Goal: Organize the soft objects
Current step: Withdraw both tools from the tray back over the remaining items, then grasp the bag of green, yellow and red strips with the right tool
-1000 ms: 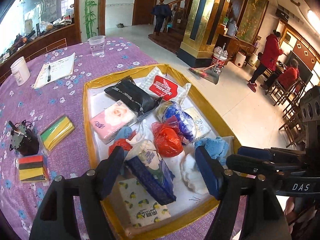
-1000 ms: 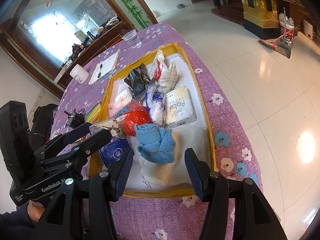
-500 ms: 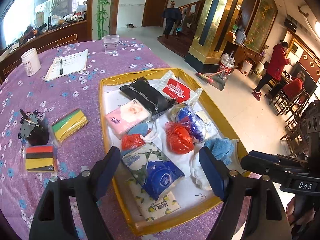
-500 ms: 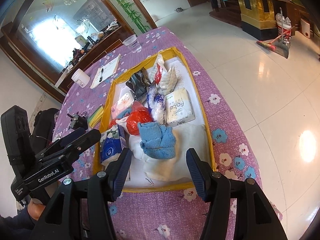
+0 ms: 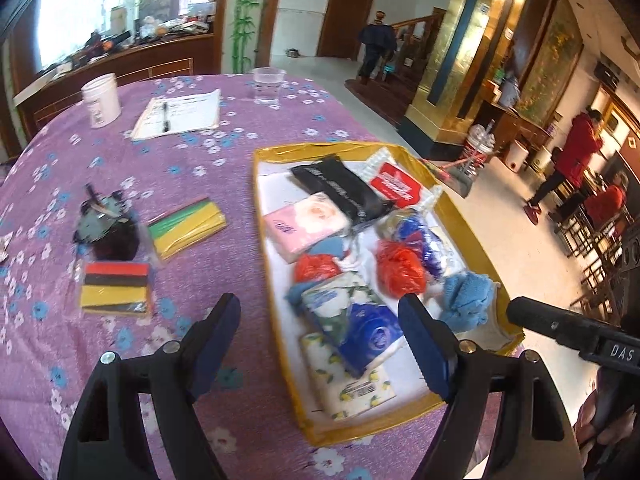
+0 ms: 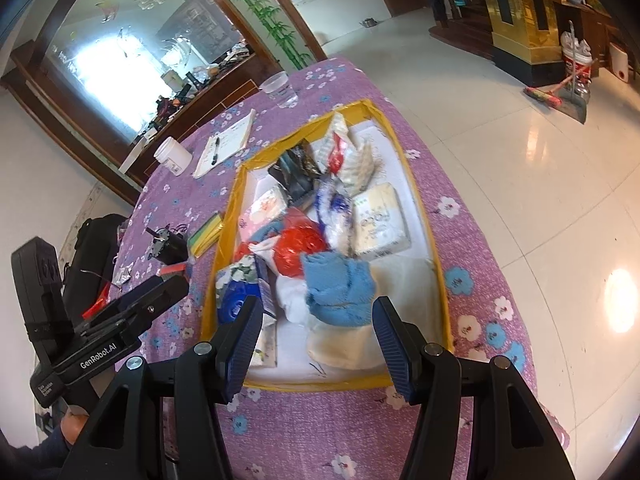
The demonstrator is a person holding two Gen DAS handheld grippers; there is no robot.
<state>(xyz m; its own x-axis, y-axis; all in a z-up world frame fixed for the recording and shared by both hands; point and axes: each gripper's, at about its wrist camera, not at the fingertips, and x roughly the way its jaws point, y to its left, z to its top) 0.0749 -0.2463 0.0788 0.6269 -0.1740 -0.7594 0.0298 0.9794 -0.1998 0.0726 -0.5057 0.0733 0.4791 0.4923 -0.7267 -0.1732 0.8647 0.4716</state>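
A gold-rimmed tray (image 5: 276,276) (image 6: 440,272) on the purple table holds several soft things: a blue floral tissue pack (image 5: 352,316) (image 6: 240,284), a pink pack (image 5: 306,220), a black pouch (image 5: 340,188), red bags (image 5: 400,266) (image 6: 300,246), a blue towel (image 5: 464,300) (image 6: 340,292) and a white pack (image 6: 380,222). Two striped sponges (image 5: 186,226) (image 5: 116,288) lie left of the tray. My left gripper (image 5: 320,344) is open and empty above the tray's near left edge. My right gripper (image 6: 320,344) is open and empty over the tray's near end.
A black gadget (image 5: 106,228) sits by the sponges. A notepad with a pen (image 5: 178,114), a white jar (image 5: 100,100) and a plastic cup (image 5: 268,86) stand at the table's far side. The table edge drops to tiled floor (image 6: 540,160) on the right.
The left gripper has let go of the blue floral tissue pack, which now lies in the tray, and has pulled back and leftward. The right gripper has backed off slightly.
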